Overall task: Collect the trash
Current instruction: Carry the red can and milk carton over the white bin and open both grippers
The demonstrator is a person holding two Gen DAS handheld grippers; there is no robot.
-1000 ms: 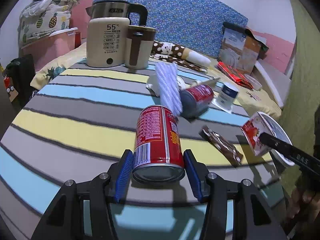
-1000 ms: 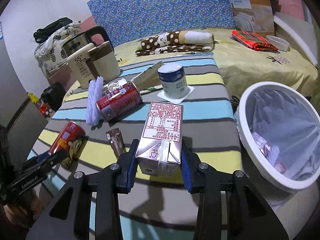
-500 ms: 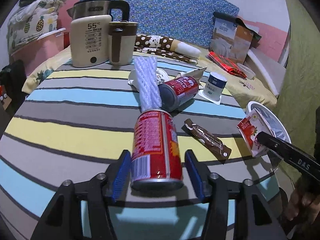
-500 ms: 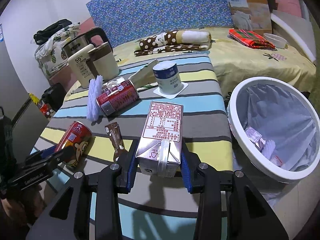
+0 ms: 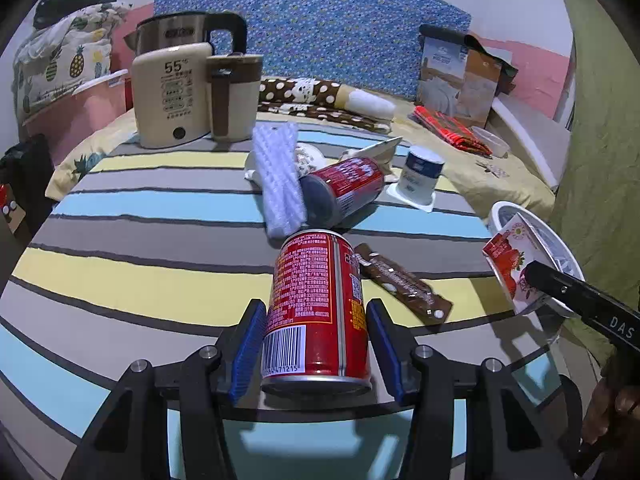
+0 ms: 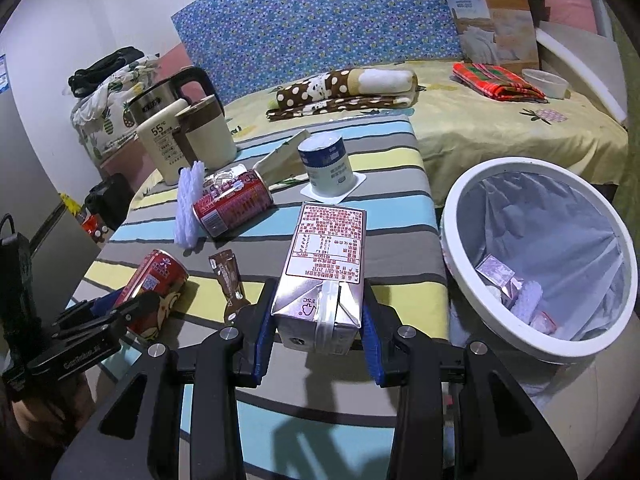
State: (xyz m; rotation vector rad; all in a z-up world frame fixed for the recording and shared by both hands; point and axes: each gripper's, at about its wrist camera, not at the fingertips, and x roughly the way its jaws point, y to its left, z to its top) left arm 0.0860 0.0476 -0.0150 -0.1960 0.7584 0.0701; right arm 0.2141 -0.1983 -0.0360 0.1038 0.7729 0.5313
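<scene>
My left gripper [image 5: 316, 348] is shut on a red can [image 5: 318, 312] and holds it above the striped table [image 5: 120, 216]; the can also shows in the right wrist view [image 6: 154, 284]. My right gripper [image 6: 318, 340] is shut on a milk carton [image 6: 324, 272], near the table's right edge beside the white trash bin [image 6: 532, 344]. The carton also shows in the left wrist view [image 5: 510, 268] over the bin [image 5: 496, 210]. On the table lie a second red can [image 5: 344, 192], a brown wrapper [image 5: 400, 284], a yogurt cup [image 5: 420, 174] and a white foam sleeve [image 5: 278, 184].
A cream kettle [image 5: 172, 92] and a brown-lidded mug [image 5: 234, 96] stand at the table's back left. A bed with a dotted pillow [image 6: 344, 88], red cloth [image 6: 496, 80] and a box [image 6: 496, 20] lies behind. The bin holds several scraps.
Both grippers have lifted and shifted right with their loads. The left can has risen off the table; the carton is closer to the bin.
</scene>
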